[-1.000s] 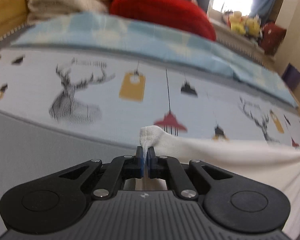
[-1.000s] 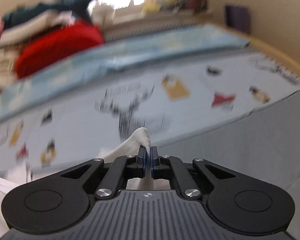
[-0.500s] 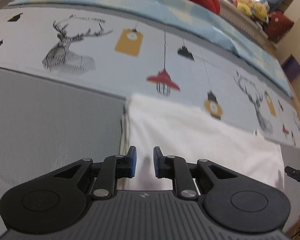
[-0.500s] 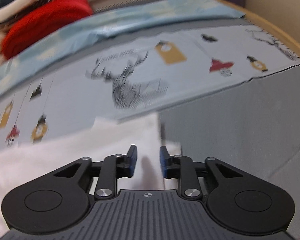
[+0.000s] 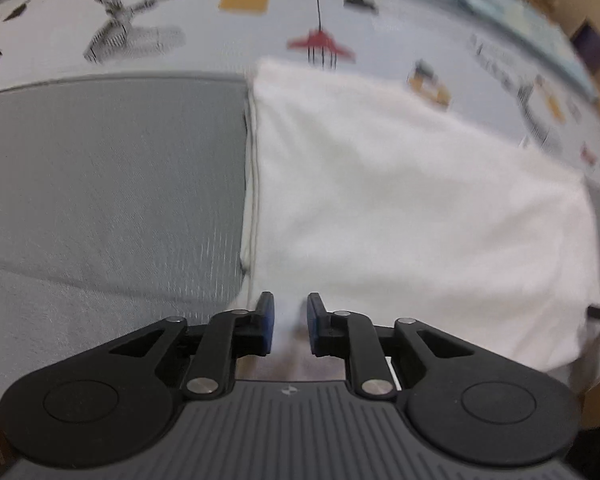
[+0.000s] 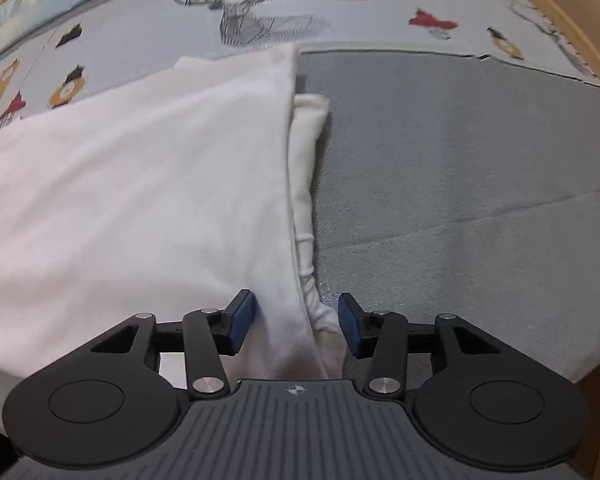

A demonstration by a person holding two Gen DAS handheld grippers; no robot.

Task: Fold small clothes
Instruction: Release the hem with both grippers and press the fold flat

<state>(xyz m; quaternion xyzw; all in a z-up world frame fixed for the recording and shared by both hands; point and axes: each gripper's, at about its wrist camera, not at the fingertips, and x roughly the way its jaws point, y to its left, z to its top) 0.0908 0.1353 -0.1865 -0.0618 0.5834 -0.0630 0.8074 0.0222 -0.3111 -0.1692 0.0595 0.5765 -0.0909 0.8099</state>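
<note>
While jaws opening, left gripper (image 5: 288, 314) narrowly, right gripper (image 6: 296, 316) wider, white garment (image 6: 140, 184) released.

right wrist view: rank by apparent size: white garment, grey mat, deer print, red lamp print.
1. White garment and grey mat: similar frame area, fisheye distortion makes the order unsure.
2. Deer print.
3. Red lamp print, smallest.
Both prints sit farther from the camera, so they look smaller than they are.
</note>
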